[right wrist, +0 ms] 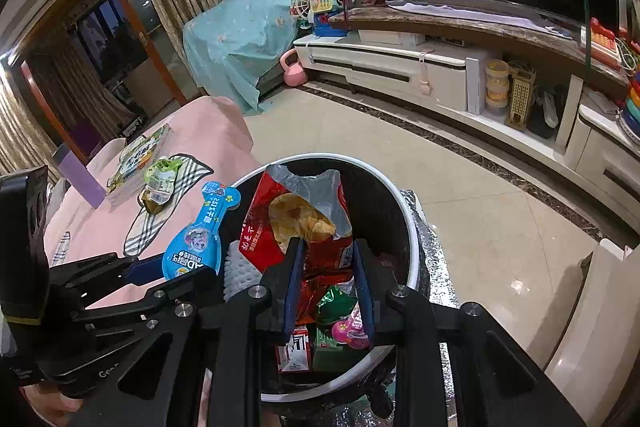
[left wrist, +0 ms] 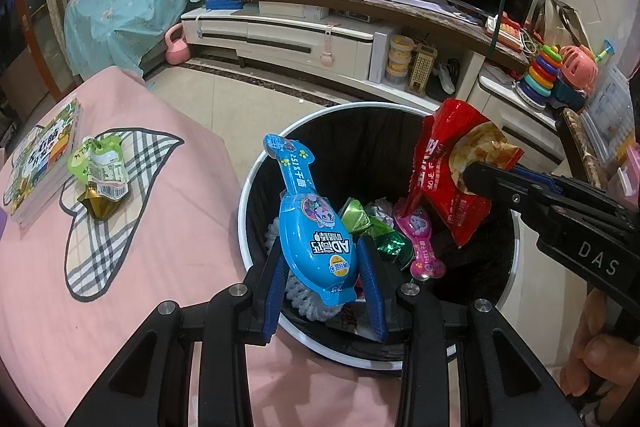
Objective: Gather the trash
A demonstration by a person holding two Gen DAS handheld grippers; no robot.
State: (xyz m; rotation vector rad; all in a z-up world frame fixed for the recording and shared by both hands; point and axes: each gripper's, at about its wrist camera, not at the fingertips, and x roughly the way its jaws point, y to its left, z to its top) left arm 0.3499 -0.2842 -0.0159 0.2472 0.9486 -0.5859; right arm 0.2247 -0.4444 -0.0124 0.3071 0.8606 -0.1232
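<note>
**Two wrappers over the bin, one left on the bench**

Well along, judging by the bin: already holding a pink pouch, green foil and crumpled bits. Still out: a green drink pouch lying on the checked mat on the pink-covered bench, beside a book.

Blue pouch pinched at its lower end in the left tool, neck pointing up and away, hanging above the bin's near rim. Red snack bag clamped in the right tool, torn mouth upward, over the bin's opening. Both tools closed on their loads, side by side. Likely next: letting go of both, then fetching the green drink pouch.
</note>
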